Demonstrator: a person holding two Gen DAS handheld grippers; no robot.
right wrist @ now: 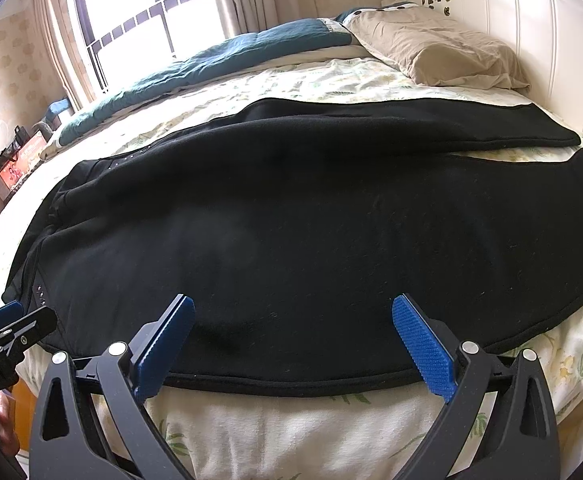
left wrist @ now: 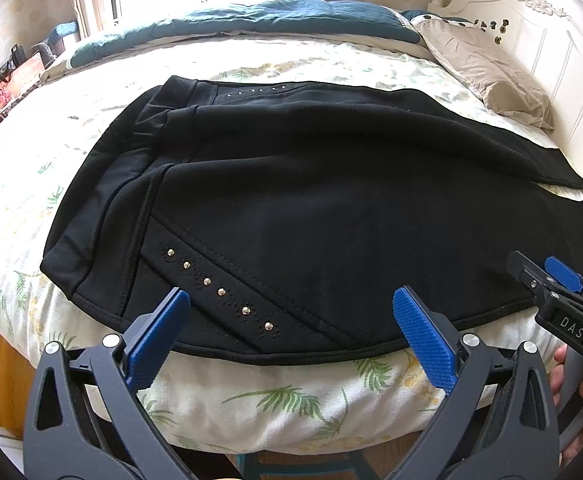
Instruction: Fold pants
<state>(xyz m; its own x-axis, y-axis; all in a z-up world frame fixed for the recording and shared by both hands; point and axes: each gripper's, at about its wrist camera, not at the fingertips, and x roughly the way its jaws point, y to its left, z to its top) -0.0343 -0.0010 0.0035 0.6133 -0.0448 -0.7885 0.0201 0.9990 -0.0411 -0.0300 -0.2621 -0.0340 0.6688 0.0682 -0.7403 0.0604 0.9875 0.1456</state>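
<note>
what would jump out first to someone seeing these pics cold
The black pants dominate, spread flat across the floral bedsheet with the waistband to the left and both legs running right toward the white headboard. A slanted row of metal studs glints on the near hip. Both grippers, left gripper and right gripper, hover open at the near edge, blue fingers spread and holding nothing.

This is a bedroom in a home. A bed (left wrist: 299,400) fills both views, covered by a cream sheet printed with green leaves, with a white carved headboard (left wrist: 539,40) at its right end. A beige pillow (right wrist: 439,48) lies against the headboard, beside a teal quilt (right wrist: 211,60) bunched along the far edge. Behind the bed, a bright window (right wrist: 139,4) with curtains sits in a pale patterned wall.
</note>
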